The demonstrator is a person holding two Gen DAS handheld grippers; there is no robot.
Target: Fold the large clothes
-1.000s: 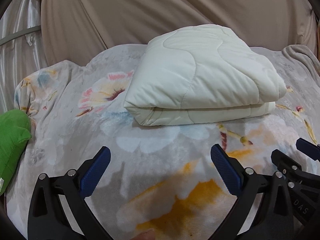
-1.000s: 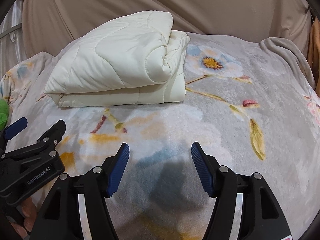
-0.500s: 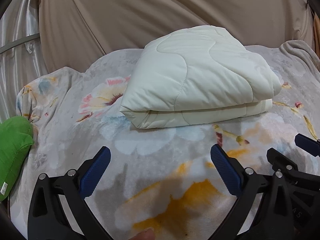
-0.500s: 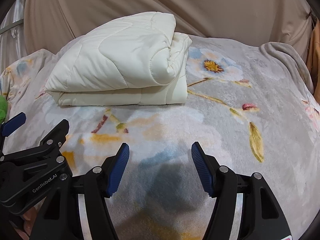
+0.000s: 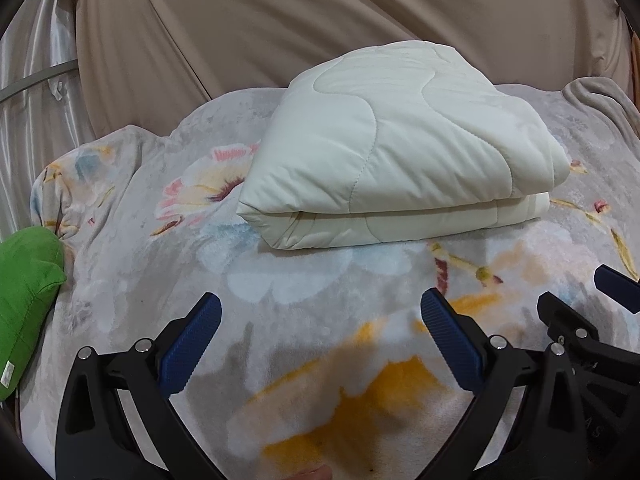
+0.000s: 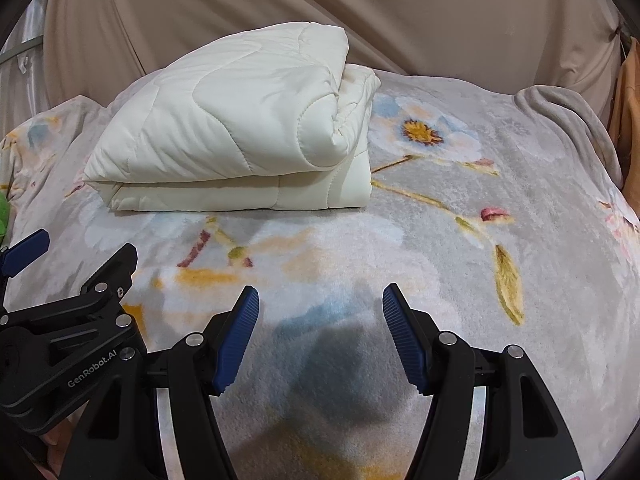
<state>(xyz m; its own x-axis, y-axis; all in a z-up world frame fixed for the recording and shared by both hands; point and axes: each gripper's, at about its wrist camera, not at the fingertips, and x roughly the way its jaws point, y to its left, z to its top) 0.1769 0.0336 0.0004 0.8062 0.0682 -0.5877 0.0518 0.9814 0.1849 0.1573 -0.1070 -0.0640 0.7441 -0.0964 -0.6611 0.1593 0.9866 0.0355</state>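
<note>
- Looking through both wrist cameras, I see a cream quilted comforter (image 5: pixel 400 152) already folded into a thick, layered bundle, its rounded fold facing me
- It lies on a grey floral blanket (image 5: pixel 320 360) that covers the bed, toward the far side, close to a beige curtain (image 5: pixel 280 20) behind it
- My left gripper (image 5: pixel 320 344) hovers over bare blanket, well short of the bundle, jaws spread wide with nothing between the blue pads
- My right gripper (image 6: pixel 320 340) sits just beside it, also apart from the comforter, its jaws parted somewhat less widely and likewise empty
- A green cushion (image 5: pixel 24 300) rests at the left edge of the bed, away from everything else
- I judge the folding to be finished or nearly so: the layers look stacked and fairly even, though at the right end the upper layer bulges past the lower one
- If I go on, the next move calls for bringing both tongs forward to the bundle's near edge, then either pressing it flat or gripping both corners for one more fold, taking care that the puffy layers do not slide apart
</note>
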